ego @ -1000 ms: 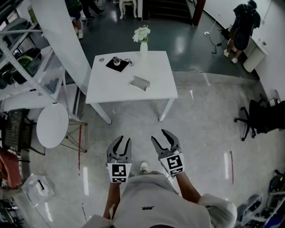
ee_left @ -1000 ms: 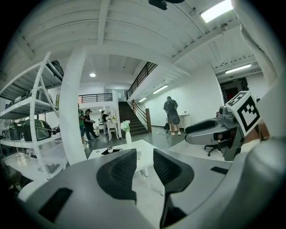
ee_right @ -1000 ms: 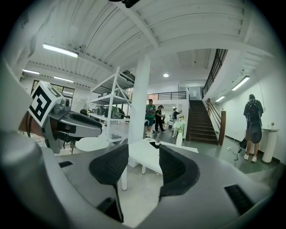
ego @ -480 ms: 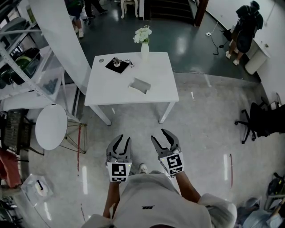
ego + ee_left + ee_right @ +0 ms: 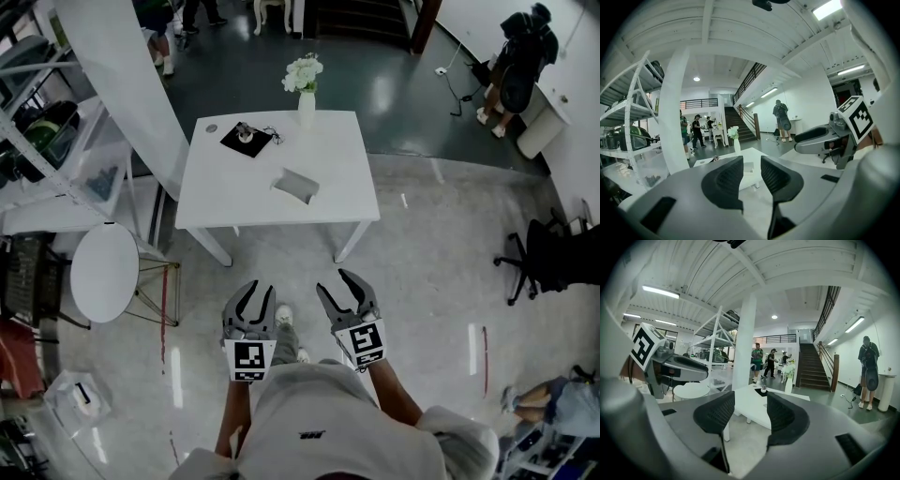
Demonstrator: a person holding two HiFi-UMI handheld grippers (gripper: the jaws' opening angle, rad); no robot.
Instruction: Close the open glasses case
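The grey glasses case (image 5: 295, 185) lies open on the white table (image 5: 337, 192), right of the table's middle, in the head view. Both grippers hang over the floor well short of the table's near edge. My left gripper (image 5: 256, 292) is open with nothing between its fingers. My right gripper (image 5: 337, 287) is open too and holds nothing. In the left gripper view the gripper (image 5: 752, 161) points at the far-off table (image 5: 751, 154). The right gripper view shows its gripper (image 5: 751, 404) facing the table (image 5: 752, 416) from a distance.
A vase of white flowers (image 5: 306, 89) and a black mat (image 5: 246, 138) with a small object stand at the table's back. A round white side table (image 5: 105, 272), shelving (image 5: 56, 141) and a white pillar (image 5: 122, 66) are at left. An office chair (image 5: 553, 253) is right; people stand beyond.
The person has stepped a little toward the table, and a shoe now shows between the grippers. Both grippers stay open and level.
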